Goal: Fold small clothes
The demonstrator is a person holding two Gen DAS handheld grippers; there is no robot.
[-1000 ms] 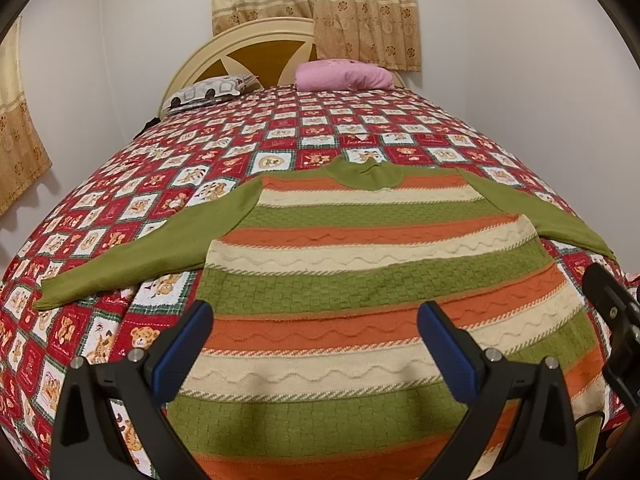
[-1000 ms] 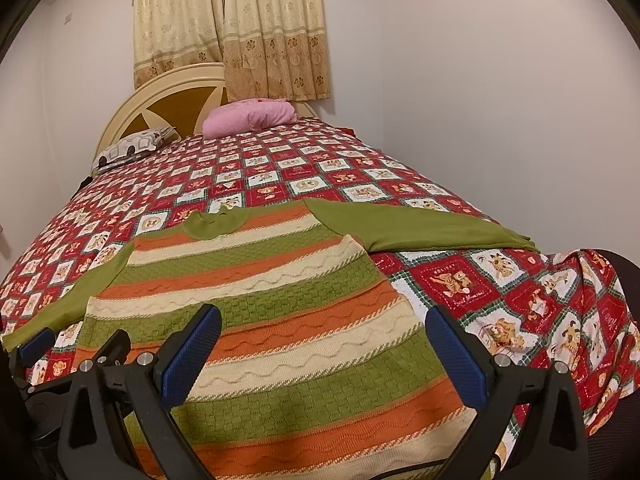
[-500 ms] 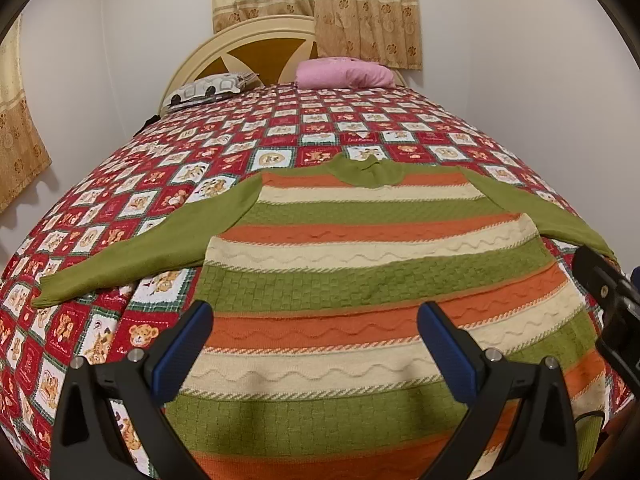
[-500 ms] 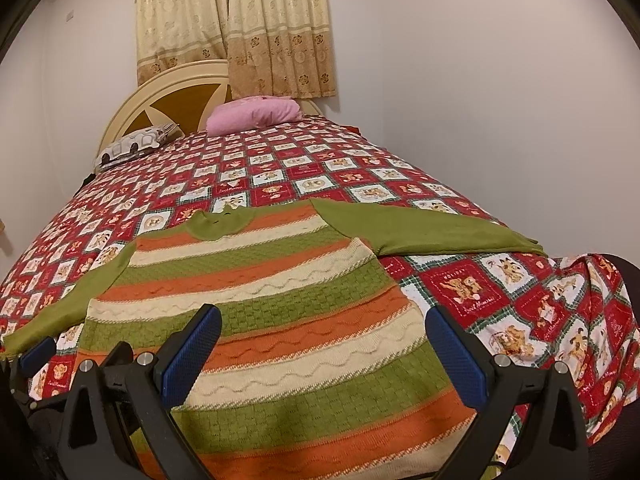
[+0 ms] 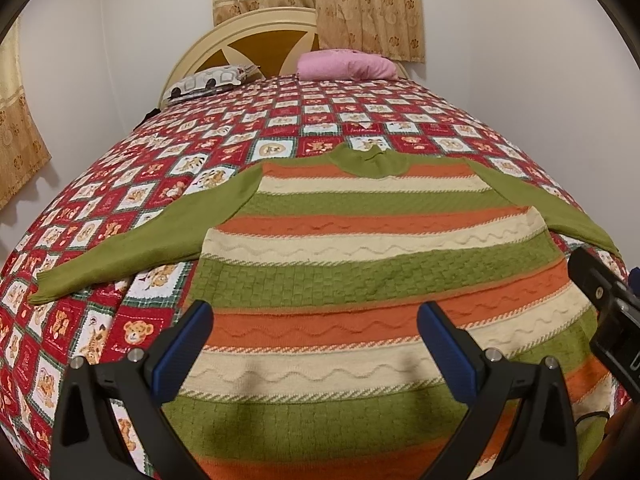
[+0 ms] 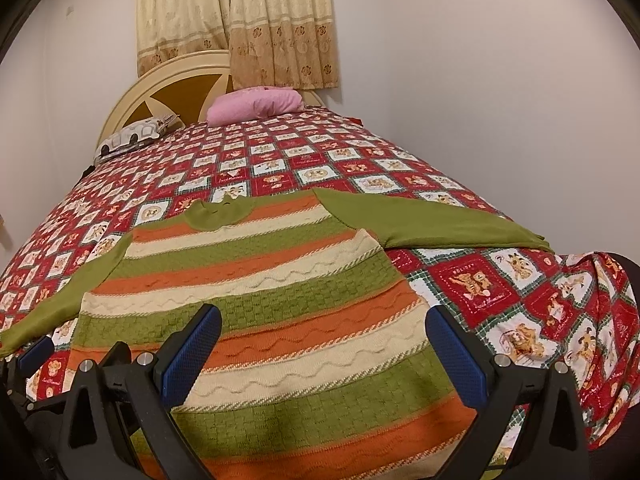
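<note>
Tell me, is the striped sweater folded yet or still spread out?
Spread out: the sweater lies flat on the quilt, both sleeves extended sideways.

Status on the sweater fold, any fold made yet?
Done: the striped sweater lies spread flat on the quilt, both green sleeves stretched out to the sides. In hand: nothing; left gripper and right gripper are open above its hem end. Left: every fold, sleeves and body.
</note>
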